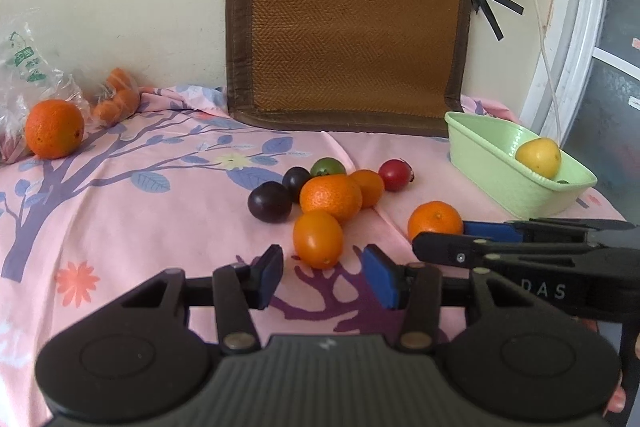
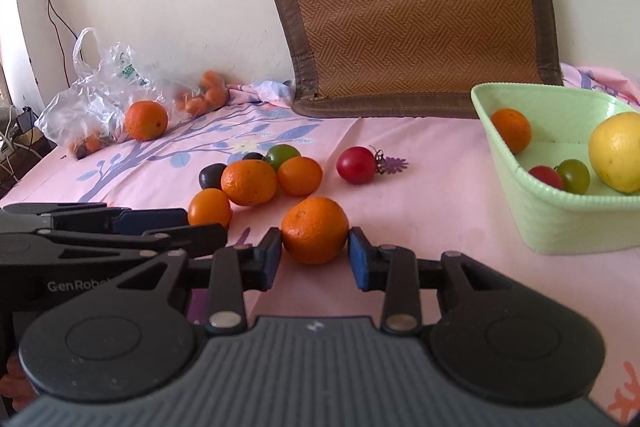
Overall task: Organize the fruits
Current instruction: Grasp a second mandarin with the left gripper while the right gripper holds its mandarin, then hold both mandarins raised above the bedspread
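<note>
Both pads of my right gripper [image 2: 315, 259] pinch the tangerine [image 2: 315, 230]; I'd lift straight, then carry it to the basket [image 2: 560, 223]. Left gripper [image 1: 323, 277] spread, empty.

Two black hand-held grippers with blue pads

Each is built alike: a grey ribbed body flanked by two round black housings, from which black linkage arms joined by silver rivets run to two fingers faced with blue pads. On the left hand-held gripper [image 1: 322, 273] pale lettering "GenRobo" is seen in the right wrist view; on the right hand-held gripper [image 2: 315, 254] the letters "DAS" are seen in the left wrist view.
</note>
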Tool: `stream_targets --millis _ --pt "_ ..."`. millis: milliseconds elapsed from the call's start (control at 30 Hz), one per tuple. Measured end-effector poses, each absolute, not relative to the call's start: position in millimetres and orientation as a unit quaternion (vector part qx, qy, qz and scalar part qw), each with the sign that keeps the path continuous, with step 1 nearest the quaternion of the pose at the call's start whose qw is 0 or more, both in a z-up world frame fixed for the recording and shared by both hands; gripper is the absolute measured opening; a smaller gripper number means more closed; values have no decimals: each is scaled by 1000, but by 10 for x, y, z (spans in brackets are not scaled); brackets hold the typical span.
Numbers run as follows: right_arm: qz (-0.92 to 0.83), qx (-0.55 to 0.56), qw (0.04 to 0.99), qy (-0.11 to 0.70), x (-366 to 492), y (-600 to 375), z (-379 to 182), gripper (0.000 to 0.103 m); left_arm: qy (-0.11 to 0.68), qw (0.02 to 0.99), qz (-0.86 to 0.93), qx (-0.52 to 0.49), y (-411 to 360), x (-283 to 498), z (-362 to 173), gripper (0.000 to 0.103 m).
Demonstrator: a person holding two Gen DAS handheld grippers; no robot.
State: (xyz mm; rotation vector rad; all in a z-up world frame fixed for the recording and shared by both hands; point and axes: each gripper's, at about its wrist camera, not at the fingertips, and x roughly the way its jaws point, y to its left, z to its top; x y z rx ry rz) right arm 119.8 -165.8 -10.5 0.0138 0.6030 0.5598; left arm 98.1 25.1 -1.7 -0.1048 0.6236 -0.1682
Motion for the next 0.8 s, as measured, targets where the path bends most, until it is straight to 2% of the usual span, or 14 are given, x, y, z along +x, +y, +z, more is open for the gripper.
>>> stream_targets --millis 133,167,200,800 --pt "272 8 916 296 1211 -1658 -118 41 313 943 -84 -73 274 1076 -33 42" --pt "271 6 916 296 1209 -1654 -119 41 312 943 -82 -81 292 1094 -38 38" --pt "271 5 916 296 1207 -1644 -120 41 311 944 -75 -85 302 1107 -39 29" --pt "261 5 924 278 594 -1989 -152 40 294 948 -122 -33 -44 465 -40 29"
